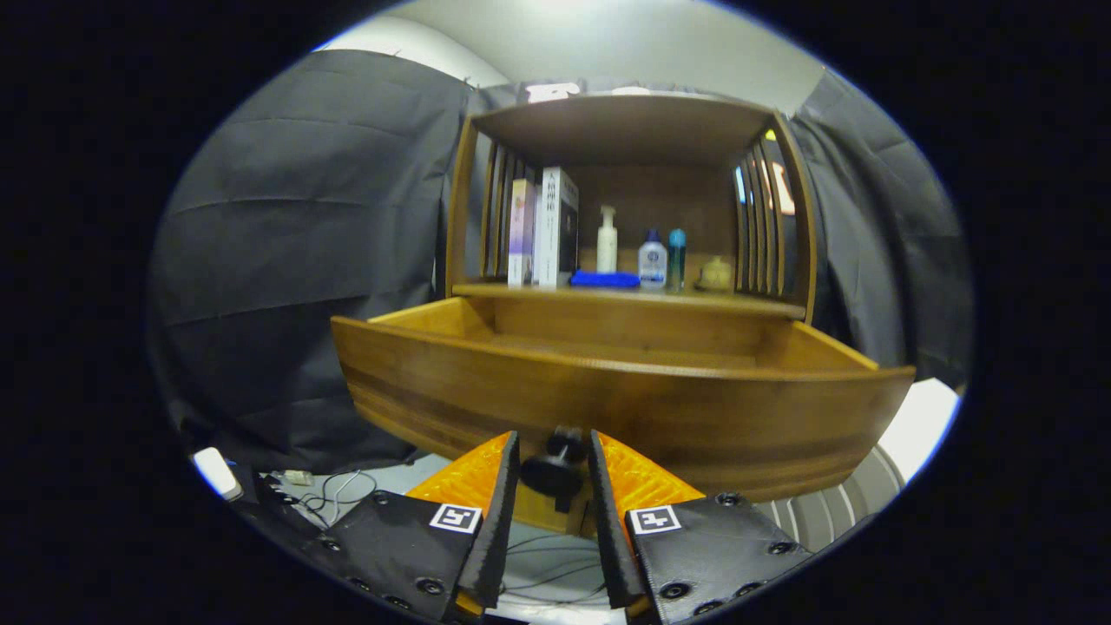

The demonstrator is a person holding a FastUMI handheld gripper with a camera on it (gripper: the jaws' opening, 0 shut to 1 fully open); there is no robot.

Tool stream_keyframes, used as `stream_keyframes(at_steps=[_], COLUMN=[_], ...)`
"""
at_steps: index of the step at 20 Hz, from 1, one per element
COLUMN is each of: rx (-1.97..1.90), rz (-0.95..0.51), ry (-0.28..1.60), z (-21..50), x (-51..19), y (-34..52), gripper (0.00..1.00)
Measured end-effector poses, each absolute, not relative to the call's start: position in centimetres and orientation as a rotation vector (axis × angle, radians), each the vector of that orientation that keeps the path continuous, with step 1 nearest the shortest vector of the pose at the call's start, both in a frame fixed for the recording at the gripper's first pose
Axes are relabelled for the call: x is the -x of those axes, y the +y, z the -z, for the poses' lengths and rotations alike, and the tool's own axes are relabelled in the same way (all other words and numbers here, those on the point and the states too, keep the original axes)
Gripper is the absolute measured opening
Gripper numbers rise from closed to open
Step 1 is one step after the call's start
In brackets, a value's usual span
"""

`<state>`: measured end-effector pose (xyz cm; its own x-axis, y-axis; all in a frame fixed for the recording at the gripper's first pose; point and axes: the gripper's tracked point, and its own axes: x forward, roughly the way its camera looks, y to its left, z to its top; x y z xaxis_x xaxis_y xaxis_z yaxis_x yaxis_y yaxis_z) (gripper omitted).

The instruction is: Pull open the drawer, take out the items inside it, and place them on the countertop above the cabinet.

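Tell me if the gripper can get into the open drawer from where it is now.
Probably not yet: the gripper sits low around the knob, and the drawer front stands between it and the interior. It must lift over.

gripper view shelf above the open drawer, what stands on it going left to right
books → blue flat item → white pump bottle → clear bottle with blue cap → teal bottle → small pale jar. Nearer, the tool has its fingers either side of the drawer knob.

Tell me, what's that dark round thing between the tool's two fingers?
The drawer's knob. It sits between the tool's fingers on the pulled-out drawer, seen in the gripper view.
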<state>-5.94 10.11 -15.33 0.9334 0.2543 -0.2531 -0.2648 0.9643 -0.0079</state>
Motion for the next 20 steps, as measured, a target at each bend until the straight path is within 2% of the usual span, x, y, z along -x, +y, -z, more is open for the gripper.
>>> stream_keyframes(at_steps=[3, 9, 14, 20], rx=[0.012, 0.004, -0.005, 0.045], rz=[-0.312, -0.393, -0.398, -0.488], ry=[0.197, 0.29, 0.347, 0.514], z=[12.2, 9.2, 7.5, 8.3], x=[5.3, 2.6, -1.9, -7.1], y=[10.9, 12.0, 11.4, 12.4], gripper=[0.67, 0.96, 0.95, 0.96])
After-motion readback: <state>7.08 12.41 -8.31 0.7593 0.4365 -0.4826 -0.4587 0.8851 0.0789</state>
